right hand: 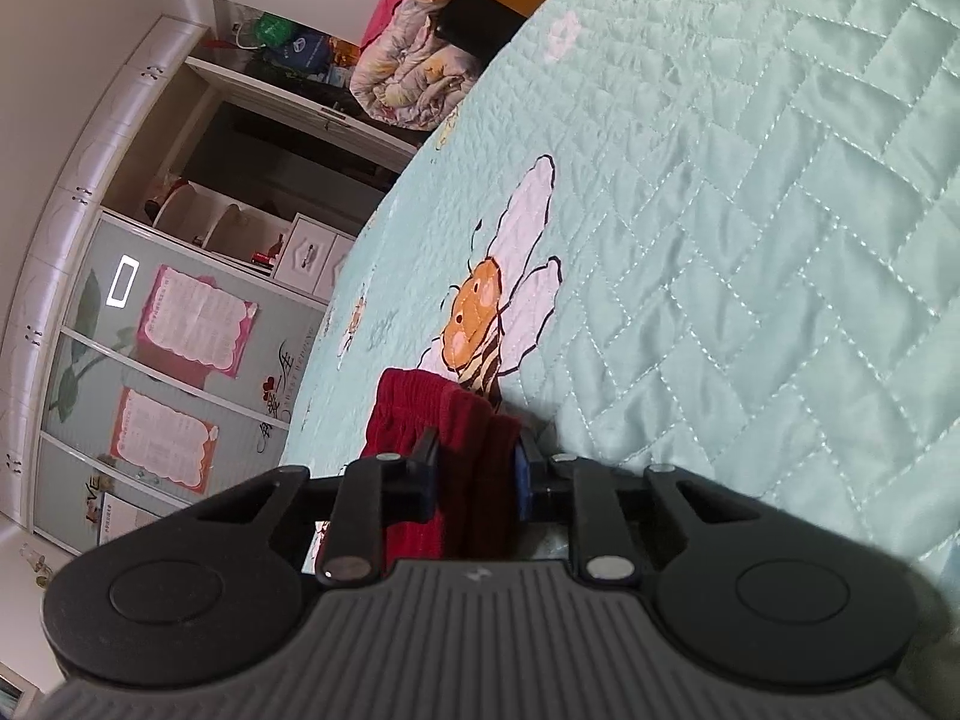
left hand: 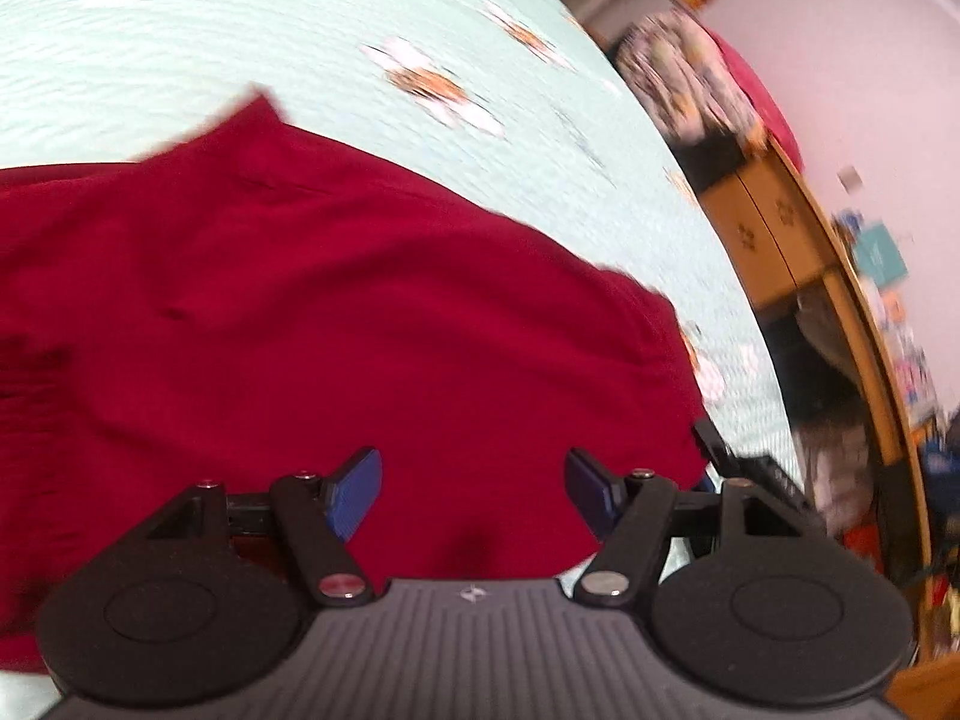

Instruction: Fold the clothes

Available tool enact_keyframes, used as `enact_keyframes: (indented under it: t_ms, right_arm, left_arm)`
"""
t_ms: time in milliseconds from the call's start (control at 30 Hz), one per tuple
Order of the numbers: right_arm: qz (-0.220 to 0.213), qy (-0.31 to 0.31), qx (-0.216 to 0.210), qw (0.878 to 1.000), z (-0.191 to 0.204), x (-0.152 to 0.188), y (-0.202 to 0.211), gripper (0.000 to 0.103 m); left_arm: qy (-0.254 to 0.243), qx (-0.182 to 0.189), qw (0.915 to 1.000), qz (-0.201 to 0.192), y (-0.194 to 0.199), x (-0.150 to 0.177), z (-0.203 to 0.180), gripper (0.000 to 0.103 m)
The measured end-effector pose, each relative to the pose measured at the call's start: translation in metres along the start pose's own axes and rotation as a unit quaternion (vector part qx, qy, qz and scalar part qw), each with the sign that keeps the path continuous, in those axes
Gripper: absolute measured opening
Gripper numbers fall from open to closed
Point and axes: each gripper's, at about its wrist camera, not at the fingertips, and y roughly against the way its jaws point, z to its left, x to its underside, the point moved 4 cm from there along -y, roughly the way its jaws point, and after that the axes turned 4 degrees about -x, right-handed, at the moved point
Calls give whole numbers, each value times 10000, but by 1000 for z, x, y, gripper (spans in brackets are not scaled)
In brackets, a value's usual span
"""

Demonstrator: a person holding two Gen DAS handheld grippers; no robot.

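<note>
A dark red garment point(left hand: 336, 312) lies spread on the pale green quilted bedspread point(left hand: 180, 30), filling the left and middle of the left wrist view, which is blurred. My left gripper point(left hand: 474, 495) hovers over its near edge, open, with nothing between the blue pads point(left hand: 357, 495). In the right wrist view a bunched part of the red garment point(right hand: 474, 450), showing an elastic band, is pinched between the fingers of my right gripper point(right hand: 477, 474), held just above the bedspread point(right hand: 750, 210).
A wooden headboard point(left hand: 774, 228) and a rolled floral quilt point(right hand: 408, 72) stand at the bed's end. A wardrobe with glass doors and pink posters point(right hand: 192, 324) lines the wall. A bee print point(right hand: 480, 312) marks the bedspread.
</note>
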Motion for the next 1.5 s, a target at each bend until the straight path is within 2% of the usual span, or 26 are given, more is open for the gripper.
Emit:
enact_keyframes:
  t_ms: [267,400,500,633,767,900,1000,1067,1133,1267,1367,1433,1500]
  right_arm:
    - [-267,800,353,9958,17,11,3,22]
    - [-463,1682,583,9829,40,22,8,22]
    - [-468,1999,552,9771,57,25,12,22]
    - [-362,2259,442,9725,85,25,21,21]
    - [-367,2537,129,9665,132,28,39,21]
    - [-385,3071,-230,9506,191,50,58,21]
    - [-311,3539,-575,9330,232,79,67,21]
    - [-202,3958,-874,9139,261,110,75,21]
    - [-69,4423,-1158,8893,289,146,84,21]
    - [305,5381,-1829,8222,328,242,107,21]
    - [797,6088,-2298,7552,338,333,118,21]
    - [1210,6625,-2428,6982,329,404,112,21]
    - [1600,7190,-2387,6327,303,467,100,21]
  left_arm:
    - [746,35,9961,-467,72,-12,73,70]
    - [1002,138,9924,-694,109,-13,104,70]
    - [1096,295,9904,-787,137,-7,126,70]
    - [1257,459,9874,-842,169,5,160,70]
    - [1545,679,9811,-943,196,15,199,70]
    - [1768,848,9743,-1113,218,22,229,70]
    - [1988,946,9676,-1237,231,27,250,70]
    - [2102,1013,9634,-1322,240,30,262,70]
    - [2210,1080,9590,-1407,249,32,274,71]
    - [2365,1232,9509,-1570,262,37,294,72]
    - [2477,1277,9469,-1603,265,42,310,73]
    - [2598,1312,9436,-1578,263,47,322,73]
    - [2749,1353,9392,-1548,262,53,333,73]
